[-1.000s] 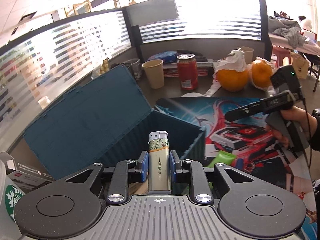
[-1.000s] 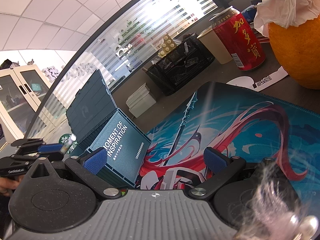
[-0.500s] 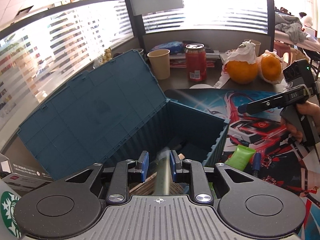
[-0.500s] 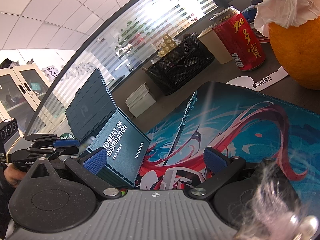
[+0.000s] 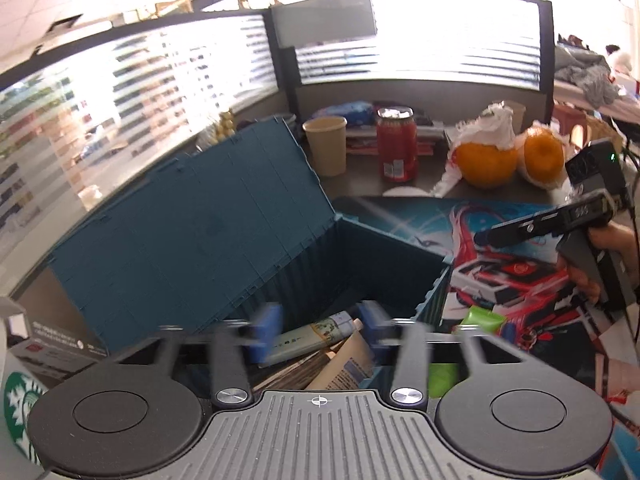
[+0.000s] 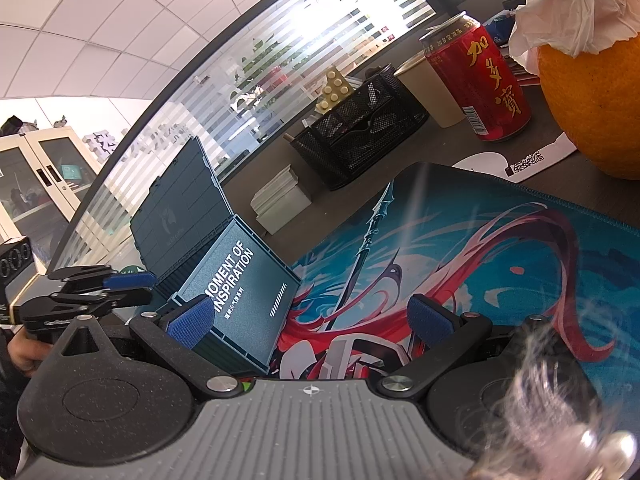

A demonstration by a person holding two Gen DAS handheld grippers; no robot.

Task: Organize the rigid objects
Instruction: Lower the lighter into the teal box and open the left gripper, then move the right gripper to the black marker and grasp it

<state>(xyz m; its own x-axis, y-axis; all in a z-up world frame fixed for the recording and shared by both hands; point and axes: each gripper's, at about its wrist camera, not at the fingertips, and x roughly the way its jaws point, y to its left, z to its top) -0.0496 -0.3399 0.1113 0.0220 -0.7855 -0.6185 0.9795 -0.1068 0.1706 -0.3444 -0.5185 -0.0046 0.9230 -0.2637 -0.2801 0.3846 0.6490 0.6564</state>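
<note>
The left gripper (image 5: 318, 330) hangs over the open teal box (image 5: 384, 264), its jaws just sprung apart; the lighter (image 5: 308, 338) lies inside at six o'clock, free of both pads. Withdrawing low could snag the box rim. The right gripper (image 6: 312, 318) is wide open and empty. Only its view shows the box's lettered front; only the left view shows the contents.

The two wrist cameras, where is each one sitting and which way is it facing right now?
Left wrist: on the left gripper, looking down into the open blue box, jaws just opened over the lighter; the right gripper and its hand show.
Right wrist: on the open right gripper, low over the desk mat; the left gripper shows.
Shared: box, mat, red can.
</note>
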